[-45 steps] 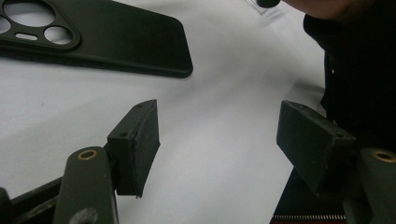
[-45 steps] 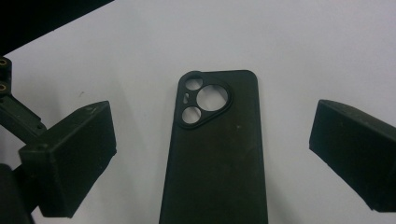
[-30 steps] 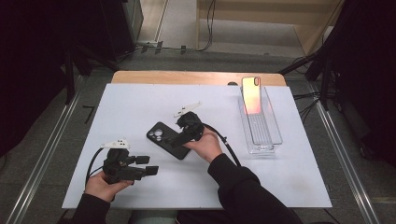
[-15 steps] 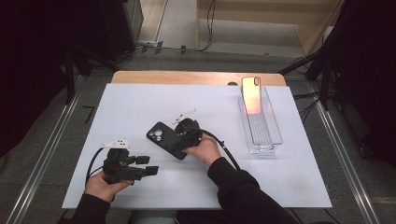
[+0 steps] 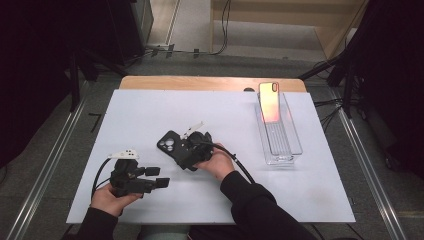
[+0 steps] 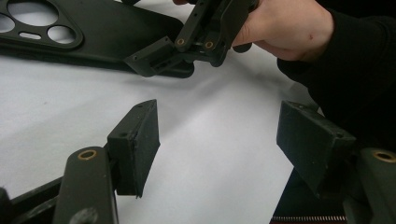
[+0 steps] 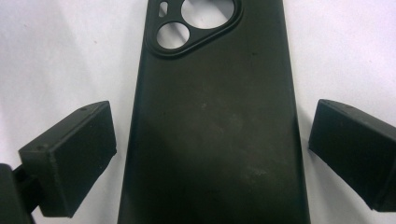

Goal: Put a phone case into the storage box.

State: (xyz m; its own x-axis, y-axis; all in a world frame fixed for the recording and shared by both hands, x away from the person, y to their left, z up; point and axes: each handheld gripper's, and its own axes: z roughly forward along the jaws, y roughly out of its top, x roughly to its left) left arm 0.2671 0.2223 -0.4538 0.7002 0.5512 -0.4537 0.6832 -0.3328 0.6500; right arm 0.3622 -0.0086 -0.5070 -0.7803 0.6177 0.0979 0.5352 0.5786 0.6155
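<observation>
Fingers (image 7: 70,158) of the right gripper (image 5: 186,151) spread to either side of the black phone case (image 7: 212,130), having just been closing in a little, with a sliver of white surface visible between each pad and the case's long edges, so not yet pressing. Fingers (image 6: 135,144) of the left gripper (image 5: 156,183) parted wide over bare table (image 5: 150,115), nothing between them. No readable brand, label or writing anywhere on the case, only the raised camera cut-outs at its far end (one large round hole, a smaller one, a small slot). Case lying flat near the middle of the white table, angled, well apart from the clear tray (image 5: 292,145) at the right, in which a phone (image 5: 270,102) with a reddish glossy back leans upright. Plenty of free white surface toward the far edge and on the left. From the left gripper view, the right hand (image 6: 280,28) seen side-on with its gripper tipped down over the case; from above, most of the case hidden under that gripper.
</observation>
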